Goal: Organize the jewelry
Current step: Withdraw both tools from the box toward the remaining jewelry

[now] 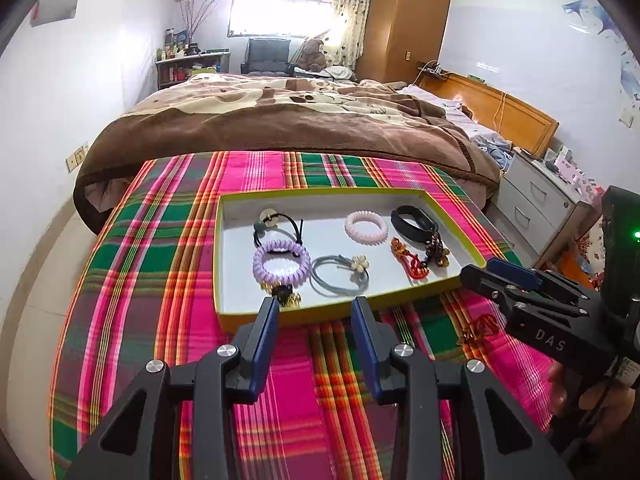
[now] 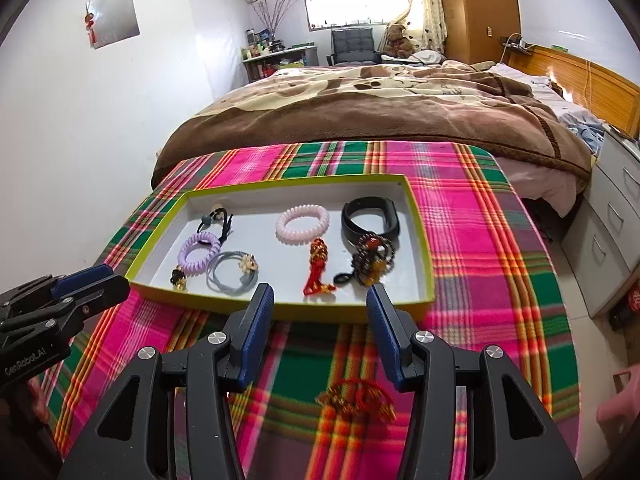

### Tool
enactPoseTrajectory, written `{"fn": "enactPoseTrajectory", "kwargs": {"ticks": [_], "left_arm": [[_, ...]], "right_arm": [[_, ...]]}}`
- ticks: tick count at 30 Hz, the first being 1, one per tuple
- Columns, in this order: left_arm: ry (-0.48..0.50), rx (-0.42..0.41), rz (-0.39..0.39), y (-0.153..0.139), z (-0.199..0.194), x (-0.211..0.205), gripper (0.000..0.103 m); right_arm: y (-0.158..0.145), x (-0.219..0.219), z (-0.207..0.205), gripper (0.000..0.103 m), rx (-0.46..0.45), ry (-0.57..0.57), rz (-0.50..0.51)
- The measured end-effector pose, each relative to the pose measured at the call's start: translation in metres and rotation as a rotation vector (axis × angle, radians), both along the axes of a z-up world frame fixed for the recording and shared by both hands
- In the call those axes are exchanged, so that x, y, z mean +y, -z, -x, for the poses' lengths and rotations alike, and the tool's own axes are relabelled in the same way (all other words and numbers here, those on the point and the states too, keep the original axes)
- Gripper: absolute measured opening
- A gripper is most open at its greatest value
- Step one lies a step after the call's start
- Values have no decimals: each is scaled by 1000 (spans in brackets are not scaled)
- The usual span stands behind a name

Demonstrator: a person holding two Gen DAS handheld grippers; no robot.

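A shallow tray (image 1: 400, 301) (image 2: 320, 311) with a yellow-green rim sits on the plaid cloth. It holds a purple coil bracelet (image 1: 281, 261) (image 2: 200, 251), a pink coil bracelet (image 1: 366, 227) (image 2: 302, 223), a black band (image 1: 412, 222) (image 2: 370, 218), a grey flower hair tie (image 1: 340, 276) (image 2: 232, 276), a red knotted charm (image 1: 410, 260) (image 2: 318, 266) and a brown bead bracelet (image 2: 374, 254). A red-and-gold ornament (image 2: 356, 400) (image 1: 480, 326) lies on the cloth outside the tray, under my open right gripper (image 2: 320, 292) (image 1: 476, 270). My left gripper (image 1: 314, 304) (image 2: 108, 276) is open and empty before the tray's near wall.
The plaid cloth (image 1: 160, 280) covers a small table pushed against a bed with a brown blanket (image 1: 280, 120). White drawers (image 2: 612, 240) stand to the right, a white wall to the left. A person's hand (image 2: 616, 404) shows at the right edge.
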State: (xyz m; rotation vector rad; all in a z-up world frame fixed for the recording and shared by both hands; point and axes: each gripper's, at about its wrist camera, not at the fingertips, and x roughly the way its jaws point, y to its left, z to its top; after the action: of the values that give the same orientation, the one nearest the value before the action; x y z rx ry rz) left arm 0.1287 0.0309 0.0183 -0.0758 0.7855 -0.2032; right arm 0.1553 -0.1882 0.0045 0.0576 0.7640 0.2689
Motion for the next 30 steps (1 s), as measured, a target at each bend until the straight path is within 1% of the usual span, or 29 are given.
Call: {"fn": "enactPoseTrajectory", "kwargs": {"ticks": [6, 8, 12, 14, 18, 23, 26, 30], "left_arm": [[-2, 20, 57, 8, 14, 0, 38], [-5, 23, 60, 11, 20, -2, 42], [0, 34, 56, 17, 28, -5, 42], [-1, 42, 57, 21, 31, -5, 42], [1, 60, 45, 29, 33, -7, 42], [5, 78, 41, 35, 34, -12, 42], [9, 84, 34, 37, 35, -15, 42], [9, 92, 33, 39, 35, -17, 42]], "right_arm": [[0, -19, 16, 49, -5, 17, 6], [3, -27, 19, 49, -3, 19, 9], [8, -51, 25, 49, 1, 34, -4], [9, -59, 27, 49, 2, 27, 7], [17, -62, 27, 49, 27, -16, 40], [29, -55, 24, 50, 58, -85, 38], [33, -49, 21, 50, 71, -140, 19], [40, -39, 16, 50, 92, -178, 40]]}}
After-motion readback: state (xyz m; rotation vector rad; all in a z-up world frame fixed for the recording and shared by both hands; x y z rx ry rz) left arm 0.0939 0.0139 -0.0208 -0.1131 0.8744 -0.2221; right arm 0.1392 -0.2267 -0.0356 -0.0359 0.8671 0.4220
